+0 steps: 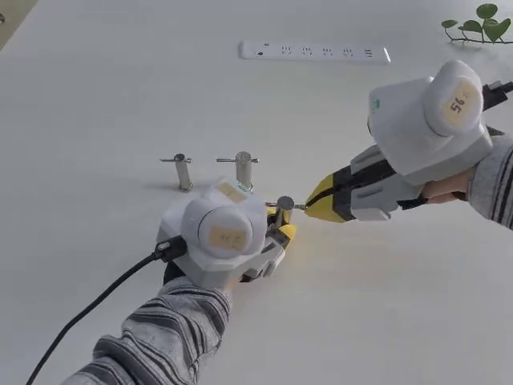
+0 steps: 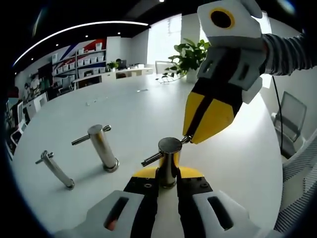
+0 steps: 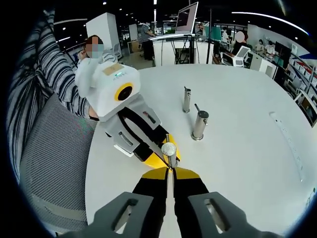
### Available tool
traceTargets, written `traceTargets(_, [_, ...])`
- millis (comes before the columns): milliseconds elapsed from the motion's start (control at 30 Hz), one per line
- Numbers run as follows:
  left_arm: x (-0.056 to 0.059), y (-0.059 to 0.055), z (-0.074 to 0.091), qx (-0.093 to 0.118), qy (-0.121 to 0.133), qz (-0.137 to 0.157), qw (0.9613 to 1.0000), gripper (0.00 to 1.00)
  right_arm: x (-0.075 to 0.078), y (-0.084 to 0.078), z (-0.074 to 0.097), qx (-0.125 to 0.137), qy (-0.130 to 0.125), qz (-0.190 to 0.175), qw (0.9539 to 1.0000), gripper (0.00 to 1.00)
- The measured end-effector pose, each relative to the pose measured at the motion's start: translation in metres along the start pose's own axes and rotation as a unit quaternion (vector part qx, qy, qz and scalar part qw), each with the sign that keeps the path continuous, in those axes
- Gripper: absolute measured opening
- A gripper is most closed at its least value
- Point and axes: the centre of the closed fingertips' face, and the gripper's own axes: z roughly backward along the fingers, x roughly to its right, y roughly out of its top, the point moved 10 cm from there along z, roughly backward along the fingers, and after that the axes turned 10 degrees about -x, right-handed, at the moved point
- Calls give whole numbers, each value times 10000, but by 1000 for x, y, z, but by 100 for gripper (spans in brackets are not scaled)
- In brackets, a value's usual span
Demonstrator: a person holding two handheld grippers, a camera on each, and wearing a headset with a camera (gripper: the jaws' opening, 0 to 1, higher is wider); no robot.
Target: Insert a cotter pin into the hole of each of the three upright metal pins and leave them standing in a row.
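Your left tool clamps the shiny steel pin upright on the bench | your right tool pinches the cotter, lying level through its hole | two cottered pins stand alongside.

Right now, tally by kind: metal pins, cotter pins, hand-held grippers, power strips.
Metal pins: 3
Cotter pins: 3
Hand-held grippers: 2
Power strip: 1
Total: 9
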Motion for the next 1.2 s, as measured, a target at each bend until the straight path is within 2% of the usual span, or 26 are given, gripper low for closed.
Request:
traceTargets(267, [0, 0, 0, -7, -26, 34, 10000, 10, -1, 4, -3, 48, 34, -115, 9999, 0])
traceTargets(767, [-1, 0, 1, -78, -113, 167, 9998, 11, 0, 4, -5, 81, -50, 63, 9999, 0])
traceTargets(1000, [-2, -5, 8, -205, -31, 4, 9998, 25, -1, 12, -5, 274, -86, 67, 9996, 13])
traceTargets(1200, [-5, -4, 15, -205, -75, 175, 9996, 34, -4, 19, -15, 282, -112, 70, 9995, 17])
